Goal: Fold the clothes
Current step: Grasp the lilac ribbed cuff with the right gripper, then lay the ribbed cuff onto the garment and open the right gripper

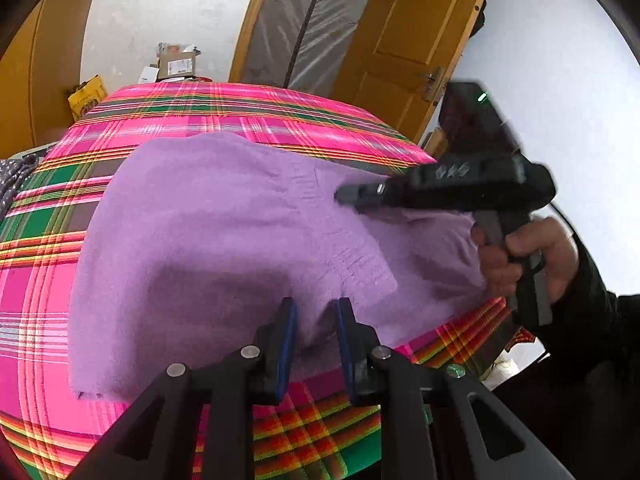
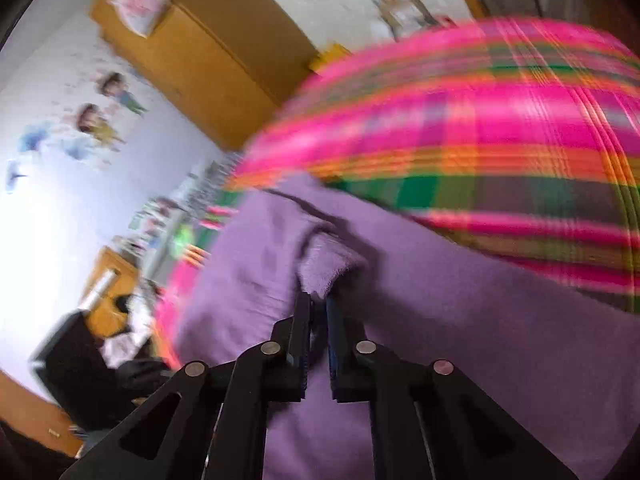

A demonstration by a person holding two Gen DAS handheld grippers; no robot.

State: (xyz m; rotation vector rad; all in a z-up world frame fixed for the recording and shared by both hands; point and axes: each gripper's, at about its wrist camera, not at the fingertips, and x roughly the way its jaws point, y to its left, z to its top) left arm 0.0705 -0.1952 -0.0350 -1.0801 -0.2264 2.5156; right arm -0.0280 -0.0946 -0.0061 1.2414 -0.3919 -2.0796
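A purple garment (image 1: 224,232) lies spread on a bed under a pink, green and orange plaid cover (image 1: 240,108). At the garment's near edge, my left gripper (image 1: 316,306) has its jaws partly apart, and a bunched fold of purple cloth fills the gap between them. My right gripper (image 1: 346,196) reaches in from the right, low over the garment's right part, in a person's hand (image 1: 528,256). In the blurred right wrist view, the right gripper (image 2: 319,304) is nearly closed, pinching a raised fold of the purple garment (image 2: 460,340) at its tips.
The plaid cover (image 2: 500,120) extends beyond the garment on all sides. A wooden door (image 1: 408,32) stands behind the bed's far right. Cardboard boxes (image 1: 176,64) and a yellow bag (image 1: 86,96) sit past the far edge. A wooden wardrobe (image 2: 200,52) stands by the wall.
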